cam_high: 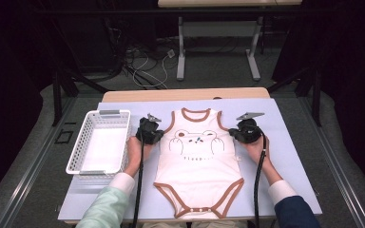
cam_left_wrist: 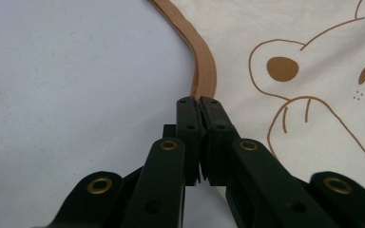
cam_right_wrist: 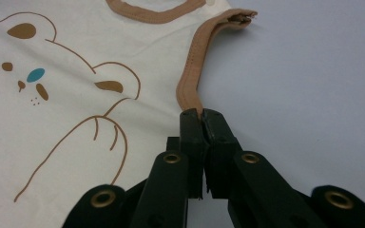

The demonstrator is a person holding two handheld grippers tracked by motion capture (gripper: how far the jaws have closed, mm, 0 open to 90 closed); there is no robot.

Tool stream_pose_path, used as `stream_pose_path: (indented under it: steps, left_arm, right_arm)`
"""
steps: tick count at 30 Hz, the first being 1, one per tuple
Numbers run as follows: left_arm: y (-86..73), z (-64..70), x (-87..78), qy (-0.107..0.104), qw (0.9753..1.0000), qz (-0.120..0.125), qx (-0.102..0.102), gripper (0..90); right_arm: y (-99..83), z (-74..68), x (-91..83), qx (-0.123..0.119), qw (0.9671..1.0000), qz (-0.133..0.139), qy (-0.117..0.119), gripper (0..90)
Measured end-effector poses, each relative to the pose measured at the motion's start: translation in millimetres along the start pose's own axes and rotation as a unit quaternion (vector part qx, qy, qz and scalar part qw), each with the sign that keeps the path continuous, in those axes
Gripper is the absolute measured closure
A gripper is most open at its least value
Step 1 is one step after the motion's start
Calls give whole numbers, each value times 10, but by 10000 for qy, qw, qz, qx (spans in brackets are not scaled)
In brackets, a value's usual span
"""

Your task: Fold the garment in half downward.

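A cream sleeveless baby bodysuit (cam_high: 197, 166) with brown trim and a bear drawing lies flat on a pale blue mat (cam_high: 290, 161), neck away from me. My left gripper (cam_high: 160, 135) is at its left armhole. In the left gripper view, the left gripper (cam_left_wrist: 200, 100) has its jaws pressed together on the brown armhole trim (cam_left_wrist: 204, 76). My right gripper (cam_high: 233, 135) is at the opposite armhole. In the right gripper view, the right gripper (cam_right_wrist: 202, 113) is shut on that side's brown trim (cam_right_wrist: 190, 80), which lifts slightly off the mat.
A white slatted plastic basket (cam_high: 77, 145) stands on the mat to the left of my left hand. The wooden table edge (cam_high: 185, 94) runs behind the mat. Beyond it are a floor with cables (cam_high: 145, 66) and another table's legs (cam_high: 181, 57).
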State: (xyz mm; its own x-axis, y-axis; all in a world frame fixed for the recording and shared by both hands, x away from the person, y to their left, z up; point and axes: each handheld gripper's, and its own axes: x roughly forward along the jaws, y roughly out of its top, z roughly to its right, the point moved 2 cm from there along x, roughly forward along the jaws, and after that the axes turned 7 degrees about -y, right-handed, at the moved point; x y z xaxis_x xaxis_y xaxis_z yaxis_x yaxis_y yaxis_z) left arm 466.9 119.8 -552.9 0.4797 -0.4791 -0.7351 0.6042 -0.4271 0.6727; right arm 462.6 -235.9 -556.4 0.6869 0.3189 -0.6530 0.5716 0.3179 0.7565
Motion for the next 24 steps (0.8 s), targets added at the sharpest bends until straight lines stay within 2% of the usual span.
stream_pose_path:
  steps: [5, 7, 9, 13, 16, 24]
  left_arm:
    - [24, 34, -99, 4, 9999, 84, 74, 879]
    - [29, 39, -137, 1, 9999, 112, 117, 879]
    - [28, 51, -151, 4, 9999, 140, 84, 879]
    - [47, 84, -233, 38, 9996, 221, 173, 879]
    - [71, 90, -264, 152, 9992, 217, 299, 879]
    - [110, 73, -258, 227, 9990, 241, 306, 878]
  right_arm:
    - [37, 6, -106, -42, 9999, 142, 54, 877]
    - [39, 0, -147, 40, 9997, 203, 119, 877]
    - [39, 5, -164, 23, 9997, 224, 122, 877]
    - [54, -8, -260, 32, 9993, 330, 185, 877]
    - [78, -17, -293, -32, 9991, 401, 131, 877]
    - [190, -1, -301, -169, 9989, 439, 40, 877]
